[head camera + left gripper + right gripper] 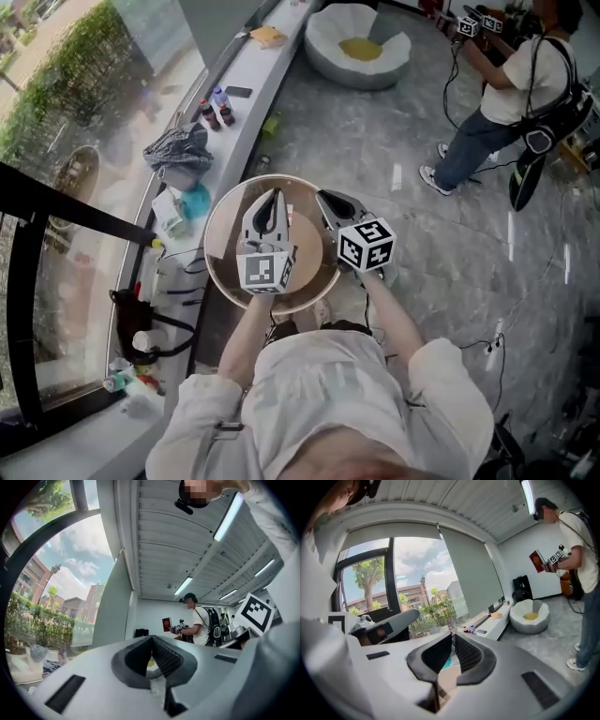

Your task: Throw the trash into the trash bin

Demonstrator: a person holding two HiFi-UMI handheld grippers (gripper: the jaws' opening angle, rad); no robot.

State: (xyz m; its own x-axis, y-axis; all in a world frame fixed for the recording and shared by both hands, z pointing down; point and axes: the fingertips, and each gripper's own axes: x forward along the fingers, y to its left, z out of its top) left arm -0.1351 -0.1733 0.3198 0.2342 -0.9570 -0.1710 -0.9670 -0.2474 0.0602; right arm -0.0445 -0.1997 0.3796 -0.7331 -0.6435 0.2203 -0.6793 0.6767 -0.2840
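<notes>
Both grippers hover side by side over a round tan surface with a pale rim (217,272); whether it is a bin or a small table I cannot tell. My left gripper (274,197) has its jaws together at the tips and my right gripper (327,198) is shut too, with nothing seen in either. In the left gripper view the left gripper (151,639) points across the room, jaws meeting. In the right gripper view the right gripper (453,637) points toward the window ledge. Loose litter lies on that ledge: a crumpled grey bag (178,148), a teal item (196,199) and white packaging (169,216).
Two bottles (217,107), a phone (238,92) and an orange item (268,37) sit farther along the white ledge (281,66). A white bean-bag seat with a yellow cushion (359,47) stands beyond. Another person (506,94) stands at the right on the grey floor. A black strap (141,323) lies by the window.
</notes>
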